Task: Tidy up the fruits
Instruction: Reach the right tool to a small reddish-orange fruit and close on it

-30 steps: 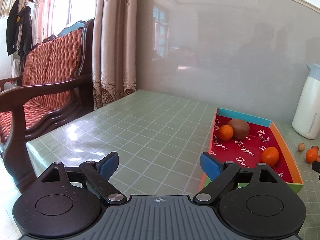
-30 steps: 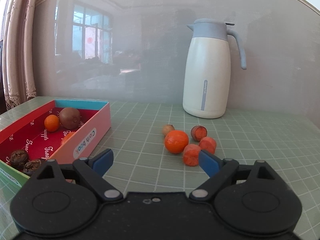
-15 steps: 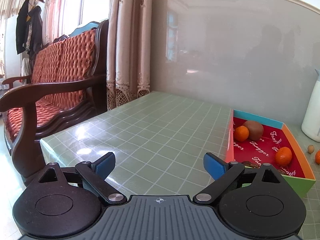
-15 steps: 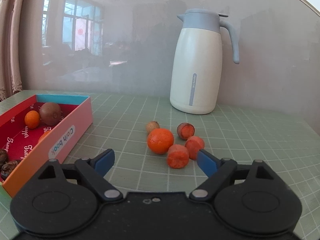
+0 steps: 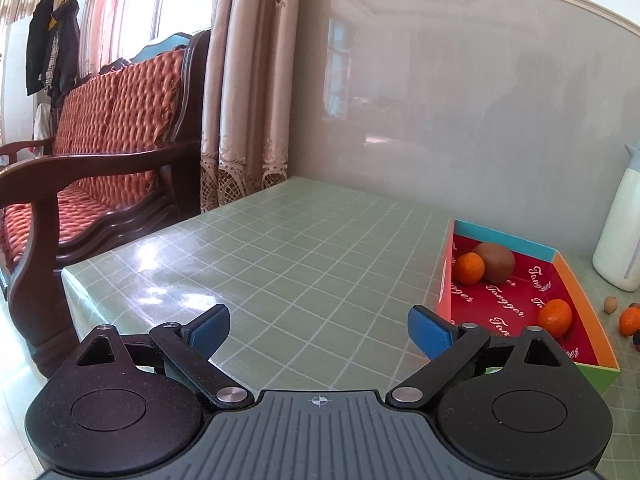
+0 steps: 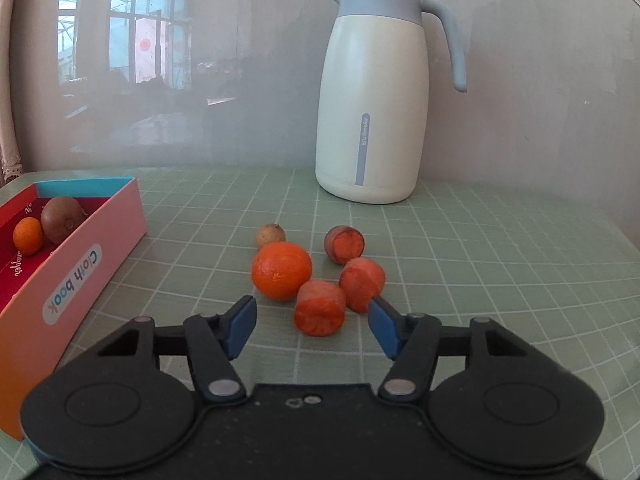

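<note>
Fruit: an orange chunk (image 6: 320,307) lies loose on the table (image 6: 500,264), beside a tangerine (image 6: 281,270).
Change: the right hand-held gripper (image 6: 311,326) has moved closer; its jaws are closing, not yet touching the chunk.
Left hand-held gripper (image 5: 319,330): wide open, empty.
Box (image 6: 86,254): left, already holding fruit.
Meaning: a pickup seems imminent.

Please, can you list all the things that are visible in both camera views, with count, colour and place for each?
box: one, pink and orange outside, red lining, left on table.
tangerines in box: two, orange.
kiwi: one, brown, far end of box.
dark fruits: count unclear, near end of box.
loose tangerine: one, orange, table centre.
orange-red cut pieces: three, beside it.
longan: one, tan, behind it.
thermos jug: one, cream and blue, by wall.
table: one, green checked cover.
sofa: one, red, dark wood, left.
curtain: beige.
coats: dark, hanging, hat above.
left claw: open, empty.
right claw: closing, nearest piece between pads, untouched.
</note>
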`<move>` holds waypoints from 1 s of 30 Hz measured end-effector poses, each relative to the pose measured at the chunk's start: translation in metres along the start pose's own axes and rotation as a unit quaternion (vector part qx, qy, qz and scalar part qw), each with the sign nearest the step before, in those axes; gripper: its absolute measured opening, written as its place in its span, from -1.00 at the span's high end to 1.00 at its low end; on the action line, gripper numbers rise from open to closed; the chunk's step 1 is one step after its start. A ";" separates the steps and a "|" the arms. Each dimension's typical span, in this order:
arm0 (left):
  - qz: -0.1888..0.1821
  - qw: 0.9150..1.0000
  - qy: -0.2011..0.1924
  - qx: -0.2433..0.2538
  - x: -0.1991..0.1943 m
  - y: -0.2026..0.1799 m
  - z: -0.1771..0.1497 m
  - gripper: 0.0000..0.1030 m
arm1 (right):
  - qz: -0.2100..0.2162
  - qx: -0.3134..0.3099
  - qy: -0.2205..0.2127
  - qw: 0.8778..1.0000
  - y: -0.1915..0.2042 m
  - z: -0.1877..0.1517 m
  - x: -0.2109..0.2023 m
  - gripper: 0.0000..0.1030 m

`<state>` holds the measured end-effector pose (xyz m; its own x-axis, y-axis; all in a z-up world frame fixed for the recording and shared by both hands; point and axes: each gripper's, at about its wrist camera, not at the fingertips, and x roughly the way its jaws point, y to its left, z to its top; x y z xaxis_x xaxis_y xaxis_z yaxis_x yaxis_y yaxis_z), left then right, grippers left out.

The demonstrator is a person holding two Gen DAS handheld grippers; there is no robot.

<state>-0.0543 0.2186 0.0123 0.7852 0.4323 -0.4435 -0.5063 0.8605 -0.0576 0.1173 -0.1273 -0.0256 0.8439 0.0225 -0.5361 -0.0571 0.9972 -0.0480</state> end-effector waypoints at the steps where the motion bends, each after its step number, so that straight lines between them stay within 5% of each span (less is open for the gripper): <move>1: 0.000 1.000 0.000 -0.001 0.000 0.000 0.000 -0.85 | -0.001 0.002 0.003 1.000 -0.001 0.001 0.002 -0.05; 16: 0.011 1.000 0.011 -0.020 0.005 0.011 0.000 -0.90 | 0.029 0.044 0.033 0.998 -0.016 0.005 0.018 0.44; 30: 0.013 1.000 0.014 -0.021 0.007 0.010 0.000 -0.92 | 0.064 0.032 0.012 0.997 -0.010 0.000 0.000 0.44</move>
<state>-0.0542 0.2304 0.0088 0.7612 0.4467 -0.4701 -0.5415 0.8367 -0.0818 0.1176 -0.1370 -0.0248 0.8192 0.1494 -0.5538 -0.1291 0.9887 0.0758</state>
